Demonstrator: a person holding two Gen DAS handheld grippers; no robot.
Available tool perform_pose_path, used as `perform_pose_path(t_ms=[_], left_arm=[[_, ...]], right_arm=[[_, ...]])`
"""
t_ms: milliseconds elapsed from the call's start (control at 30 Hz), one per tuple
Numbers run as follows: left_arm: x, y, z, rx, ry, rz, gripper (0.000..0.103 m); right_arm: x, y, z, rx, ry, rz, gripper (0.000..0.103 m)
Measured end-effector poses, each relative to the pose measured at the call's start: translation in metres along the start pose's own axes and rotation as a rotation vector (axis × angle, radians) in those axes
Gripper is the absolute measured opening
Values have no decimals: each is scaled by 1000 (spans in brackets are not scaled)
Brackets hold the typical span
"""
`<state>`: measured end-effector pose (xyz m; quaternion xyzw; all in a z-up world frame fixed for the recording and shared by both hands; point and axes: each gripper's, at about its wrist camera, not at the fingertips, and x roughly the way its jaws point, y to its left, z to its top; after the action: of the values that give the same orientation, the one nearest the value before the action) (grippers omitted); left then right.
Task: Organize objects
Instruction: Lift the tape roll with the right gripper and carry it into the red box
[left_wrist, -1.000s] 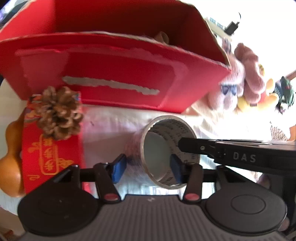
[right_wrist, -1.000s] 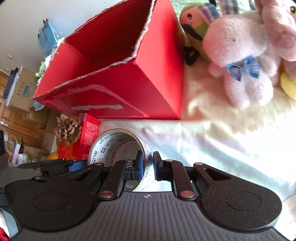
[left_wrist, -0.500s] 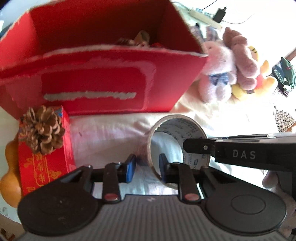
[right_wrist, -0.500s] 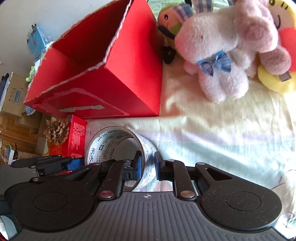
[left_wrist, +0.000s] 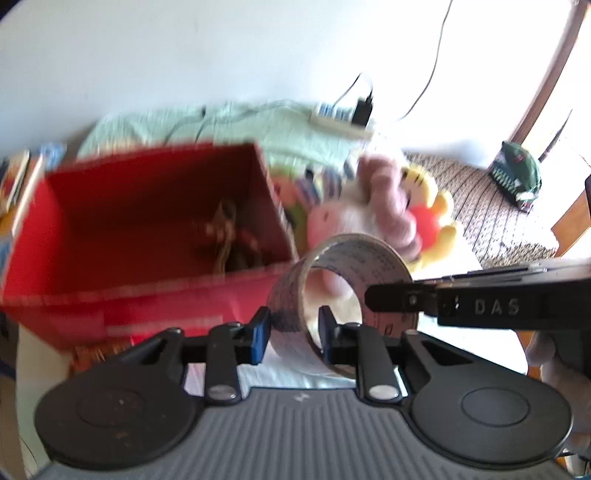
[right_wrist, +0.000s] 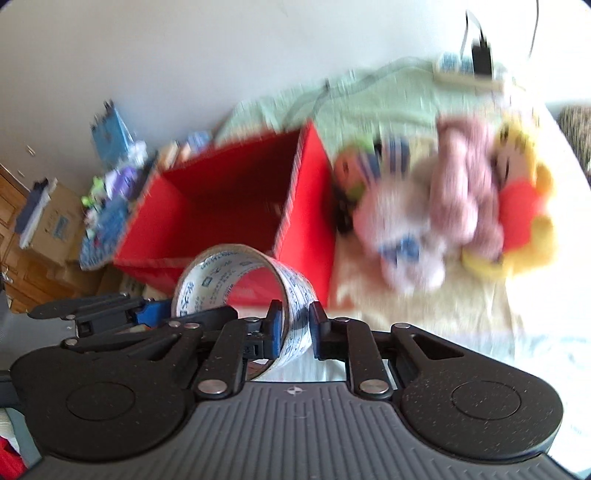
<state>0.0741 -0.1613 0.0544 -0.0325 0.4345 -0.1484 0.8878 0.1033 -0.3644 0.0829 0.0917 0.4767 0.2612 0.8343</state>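
Both grippers clamp the tape roll (left_wrist: 341, 291) at lower centre: the left gripper (left_wrist: 293, 332) jaws pinch its left wall, the right gripper (right_wrist: 296, 330) jaws its right wall. The red box (left_wrist: 147, 236) sits behind, left of the blurred plush toys (right_wrist: 454, 218).

My view's backdrop: power strip (left_wrist: 341, 120) on green blanket (left_wrist: 236, 127), cardboard boxes (right_wrist: 51, 225) far left.

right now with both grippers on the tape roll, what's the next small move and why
Probably carry the tape roll leftward over the red box's open top. Both the left gripper and right gripper clamp its wall, it looks lifted, and the box sits just left with space inside.
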Motion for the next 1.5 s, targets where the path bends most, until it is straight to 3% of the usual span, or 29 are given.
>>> perform_pose_path(t_ms=[167,400,533,667,1033,1267,1433,1500], left_arm=[[-19,7,29,43,-88,28,20],[-15,57,67,51,-103,32,20],[13,94,84,54,-35,25,20],[49,133,89,30,77,-5,20],[140,182,83,42,360,-13,19],[170,189,89,37,459,3,19],[177,192,96,-3,471,8,21],[177,192,94,-5,466,13,25]], right_arm=[[0,20,29,-65,-107,14,18],[32,45,66,-97,-126,21,17],[74,58,88,-103,-70,-14,17],[127,62,102,-64,39,-48,17],[233,54,100,58,300,-112,17],[253,60,104,52,313,-171,16],[257,65,99,3,242,-246,11],[259,62,97,5,223,-251,11]])
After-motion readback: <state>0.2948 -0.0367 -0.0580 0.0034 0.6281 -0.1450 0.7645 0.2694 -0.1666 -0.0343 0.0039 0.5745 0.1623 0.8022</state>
